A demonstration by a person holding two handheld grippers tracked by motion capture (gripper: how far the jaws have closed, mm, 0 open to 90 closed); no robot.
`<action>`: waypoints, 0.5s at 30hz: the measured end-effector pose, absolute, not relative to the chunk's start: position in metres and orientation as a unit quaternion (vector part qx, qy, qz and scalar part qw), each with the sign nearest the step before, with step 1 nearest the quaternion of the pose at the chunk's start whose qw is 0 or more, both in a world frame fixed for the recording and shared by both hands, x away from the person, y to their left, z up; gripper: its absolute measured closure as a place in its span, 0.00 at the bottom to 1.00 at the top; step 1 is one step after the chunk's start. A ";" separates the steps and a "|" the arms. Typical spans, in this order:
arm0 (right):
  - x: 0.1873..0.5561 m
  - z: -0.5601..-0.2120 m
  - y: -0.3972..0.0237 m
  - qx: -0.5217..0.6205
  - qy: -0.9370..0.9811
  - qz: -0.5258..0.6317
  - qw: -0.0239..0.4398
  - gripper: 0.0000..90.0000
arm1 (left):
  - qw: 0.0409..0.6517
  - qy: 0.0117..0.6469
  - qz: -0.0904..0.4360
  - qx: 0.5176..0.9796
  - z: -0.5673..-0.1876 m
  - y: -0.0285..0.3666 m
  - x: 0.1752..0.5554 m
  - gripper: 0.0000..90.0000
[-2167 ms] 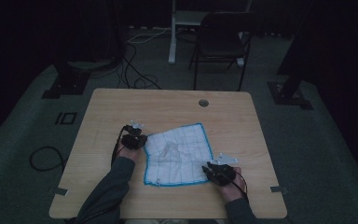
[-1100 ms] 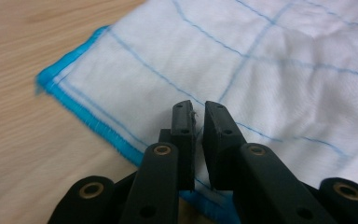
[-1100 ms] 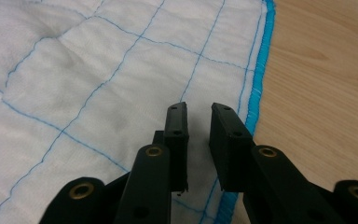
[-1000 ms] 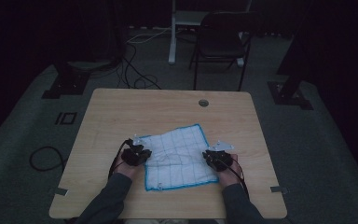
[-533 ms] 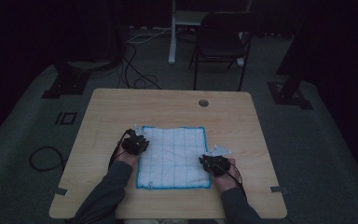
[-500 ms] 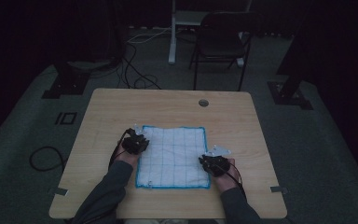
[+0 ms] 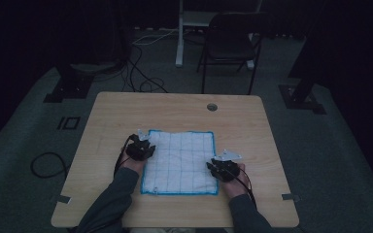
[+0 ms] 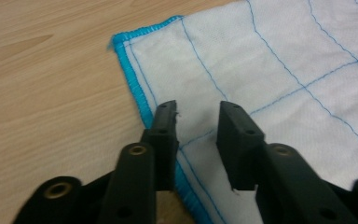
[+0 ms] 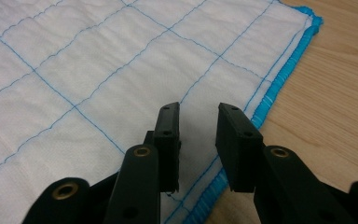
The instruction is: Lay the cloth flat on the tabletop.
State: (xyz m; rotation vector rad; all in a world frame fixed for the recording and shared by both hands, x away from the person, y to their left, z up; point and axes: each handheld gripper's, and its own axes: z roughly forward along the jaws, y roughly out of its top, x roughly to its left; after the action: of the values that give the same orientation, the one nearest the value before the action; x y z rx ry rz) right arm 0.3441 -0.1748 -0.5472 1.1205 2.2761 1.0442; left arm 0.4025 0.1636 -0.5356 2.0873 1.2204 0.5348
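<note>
Both the left gripper (image 8: 196, 109) and the right gripper (image 9: 198, 112) have just been opening over the white cloth (image 7: 180, 162) lying flat on the table (image 7: 126, 111), holding nothing, so a jaw tip is risking snagging the blue hem (image 8: 140, 95) and wrinkling it

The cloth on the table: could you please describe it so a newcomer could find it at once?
On the wooden table, look near the front edge, between the two hands. The cloth lies flat there: a white square with thin blue grid lines and a bright blue stitched border.

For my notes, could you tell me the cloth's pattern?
White cloth with thin blue grid lines and blue edging, clearest in the right gripper view.
</note>
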 end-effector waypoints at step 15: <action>0.345 -0.547 -0.175 0.402 0.812 0.373 0.201 0.76 | 0.366 0.482 0.197 0.771 -0.537 0.192 0.373 0.70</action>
State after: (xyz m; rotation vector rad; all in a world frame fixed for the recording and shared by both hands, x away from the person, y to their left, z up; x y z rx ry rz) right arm 0.3447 -0.1746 -0.5474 1.1233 2.2687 1.0412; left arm 0.3730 0.1922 -0.5371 1.9829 1.2403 0.5060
